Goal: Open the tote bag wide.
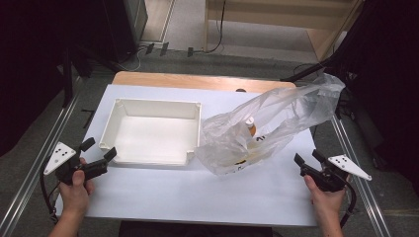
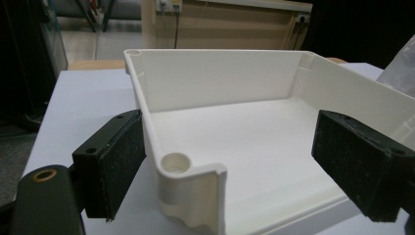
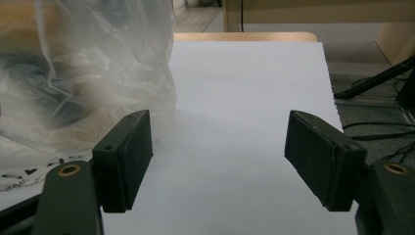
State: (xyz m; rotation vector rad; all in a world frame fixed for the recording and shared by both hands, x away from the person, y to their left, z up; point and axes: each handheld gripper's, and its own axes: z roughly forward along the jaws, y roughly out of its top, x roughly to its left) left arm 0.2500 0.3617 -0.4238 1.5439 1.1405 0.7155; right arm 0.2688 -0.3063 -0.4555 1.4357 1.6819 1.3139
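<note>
1. The left hand-held gripper (image 1: 101, 150) sits at 8 o'clock on the bench (image 1: 197, 192), jaws spread and holding nothing — one on each side of the near-left corner of the white tray (image 1: 111, 126).
2. The right hand-held gripper (image 1: 307, 159) sits at 4 o'clock, jaws spread and empty.
3. The clear plastic bag (image 1: 276, 118) lies at 2 o'clock — just beside the tray, a bottle (image 1: 250, 127) inside.

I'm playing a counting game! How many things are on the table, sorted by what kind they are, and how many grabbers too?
White bin: 1
Clear plastic bag with things inside: 1
Orange-capped bottle seen through the bag: 1
Grabbers, left gripper and right gripper, both open and holding nothing: 2
Total: 5
</note>
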